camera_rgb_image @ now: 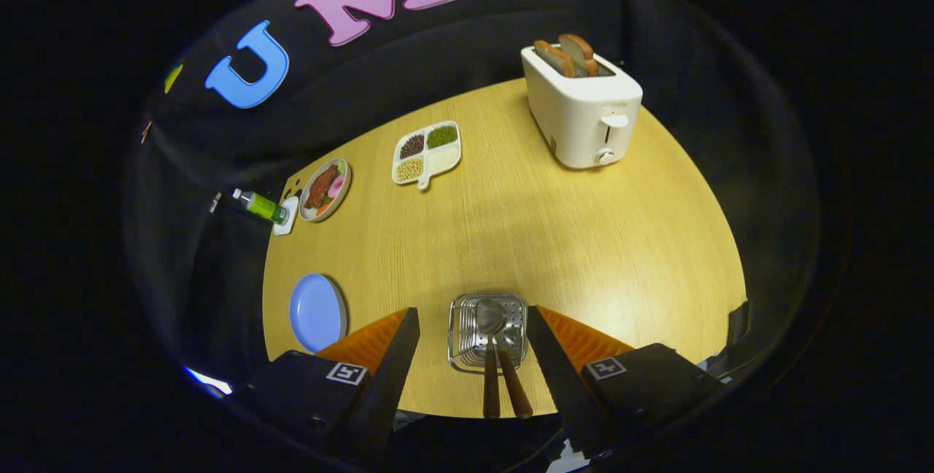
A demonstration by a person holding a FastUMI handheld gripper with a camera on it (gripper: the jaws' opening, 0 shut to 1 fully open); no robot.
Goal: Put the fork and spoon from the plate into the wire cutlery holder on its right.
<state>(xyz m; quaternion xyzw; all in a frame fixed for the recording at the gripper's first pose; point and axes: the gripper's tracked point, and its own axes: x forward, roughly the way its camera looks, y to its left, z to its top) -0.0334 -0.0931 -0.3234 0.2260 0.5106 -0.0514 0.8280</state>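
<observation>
Two wooden-handled utensils, the spoon [489, 317] and the fork [514, 384], rest in the wire cutlery holder [462, 331], which stands near the table's [554, 239] near edge. Both fingers [390, 360] are spread wide, grasping nothing; the gripper [474, 356] straddles the holder without touching it. Left of the fingers lies the blue plate [317, 311], bare, close to the table's left edge. Beyond the holder a broad stretch of bare wood lies open. Farther off stand a white toaster [584, 112] holding bread, a divided dish [427, 153], a food plate [325, 188] and a green bottle [261, 205].
</observation>
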